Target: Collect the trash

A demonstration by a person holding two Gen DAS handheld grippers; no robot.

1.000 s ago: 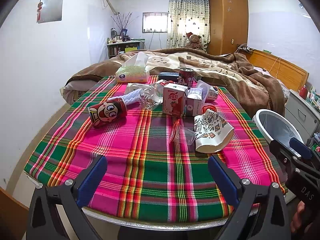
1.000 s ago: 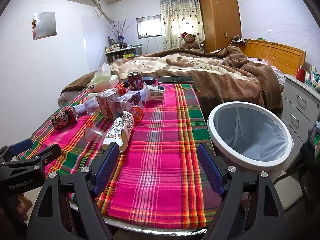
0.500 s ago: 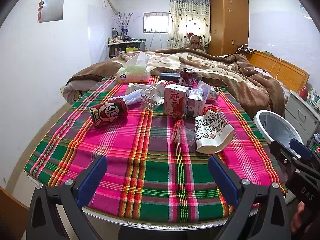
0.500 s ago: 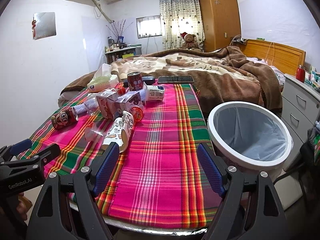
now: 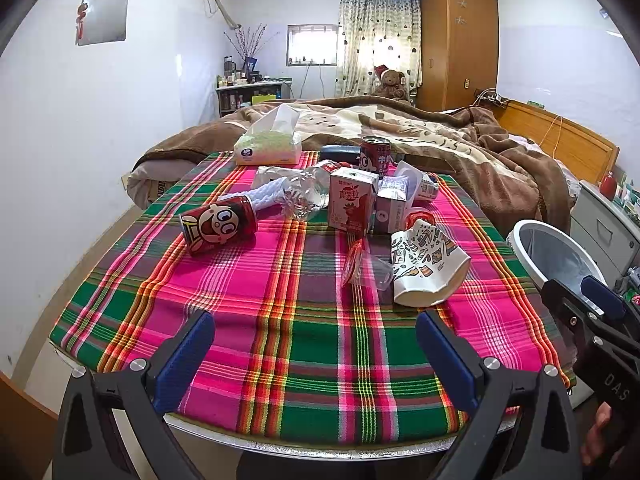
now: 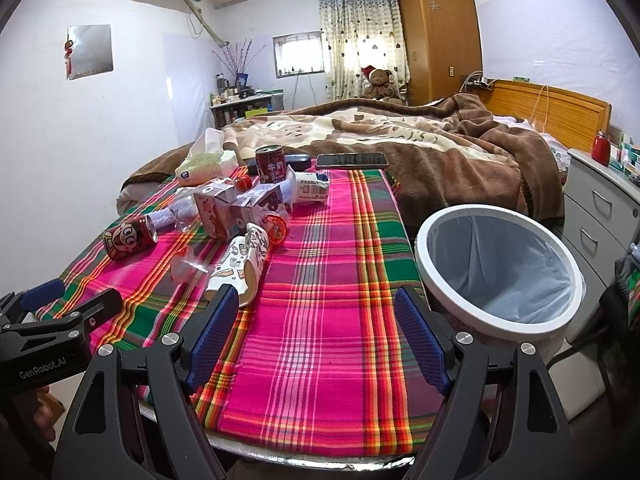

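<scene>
Trash lies on a plaid-covered table (image 5: 288, 344): a red cartoon can (image 5: 218, 224) on its side, a crushed clear bottle (image 5: 304, 196), a red-white juice carton (image 5: 352, 200), a purple carton (image 5: 394, 204), an upright red can (image 5: 375, 156), a clear plastic cup (image 5: 366, 268) and a patterned paper cup (image 5: 428, 268) on its side. A white bin (image 6: 500, 272) with a liner stands right of the table. My left gripper (image 5: 314, 340) is open and empty over the front edge. My right gripper (image 6: 316, 328) is open and empty beside the bin.
A tissue pack (image 5: 268, 146), a dark case (image 6: 280, 160) and a phone (image 6: 352, 159) lie at the table's far end. A bed with a brown blanket (image 6: 440, 160) is behind. A grey drawer unit (image 6: 600, 208) stands at the right.
</scene>
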